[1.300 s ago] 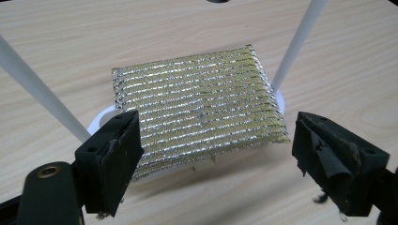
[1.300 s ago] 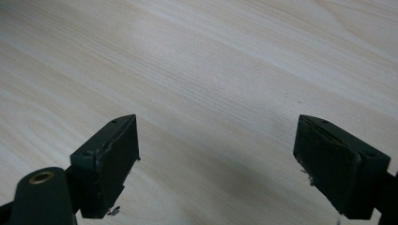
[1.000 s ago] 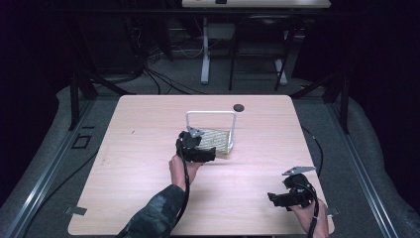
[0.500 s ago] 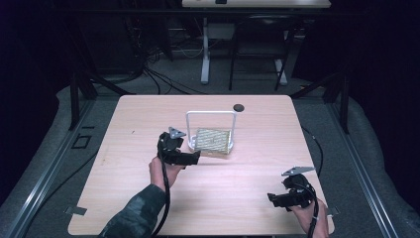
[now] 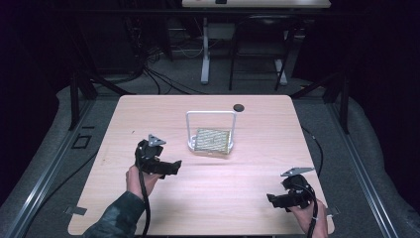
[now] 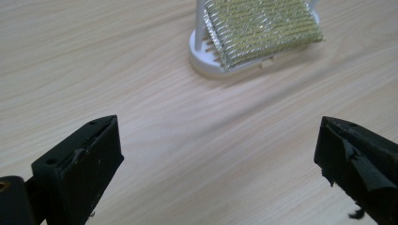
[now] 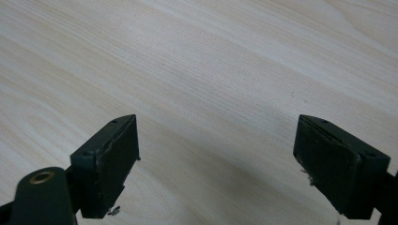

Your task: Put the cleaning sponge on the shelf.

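Observation:
A white rack with an upright hoop (image 5: pixel 210 115) stands at the table's middle, and a gold woven pad (image 5: pixel 213 140) lies on its base. In the left gripper view the pad (image 6: pixel 263 28) and the white base (image 6: pixel 202 63) sit at the top, well ahead of the jaws. My left gripper (image 5: pixel 171 166) hovers left of the rack, open and empty, with its jaws wide apart (image 6: pixel 216 159). My right gripper (image 5: pixel 275 200) is near the front right corner, open over bare wood (image 7: pixel 216 159).
A small dark round object (image 5: pixel 238 107) lies near the table's far edge. The wooden table (image 5: pixel 148 119) has bare wood on the left and front. Cables trail from both grippers off the front edge. Dark floor and table legs lie beyond.
My left gripper has drawn back from the rack toward the left and front, leaving the gold pad on the base. The right gripper has stayed put.

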A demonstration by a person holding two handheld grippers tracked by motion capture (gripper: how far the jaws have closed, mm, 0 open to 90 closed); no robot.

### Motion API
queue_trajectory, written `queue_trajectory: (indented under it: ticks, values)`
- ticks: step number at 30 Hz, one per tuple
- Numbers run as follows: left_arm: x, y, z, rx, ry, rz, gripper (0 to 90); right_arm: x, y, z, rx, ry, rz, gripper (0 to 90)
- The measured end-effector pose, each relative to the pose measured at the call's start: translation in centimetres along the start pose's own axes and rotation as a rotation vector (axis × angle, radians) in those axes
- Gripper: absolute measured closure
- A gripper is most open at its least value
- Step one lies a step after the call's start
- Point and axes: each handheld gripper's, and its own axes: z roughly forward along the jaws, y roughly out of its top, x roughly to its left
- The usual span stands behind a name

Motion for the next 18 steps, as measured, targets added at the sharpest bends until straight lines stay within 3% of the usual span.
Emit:
queue_trajectory:
  ticks: [12, 18]
  values:
    - [3.1, -4.1, -2.0, 0.059, 0.038, -0.036, 0.2, 0.2, -0.1, 0.2, 0.009, -0.005, -0.006, 14.0]
    - [3.8, -6.1, -2.3, 0.104, 0.026, -0.039, 0.1, 0.3, 0.0, 0.4, 0.016, -0.001, -0.014, 14.0]
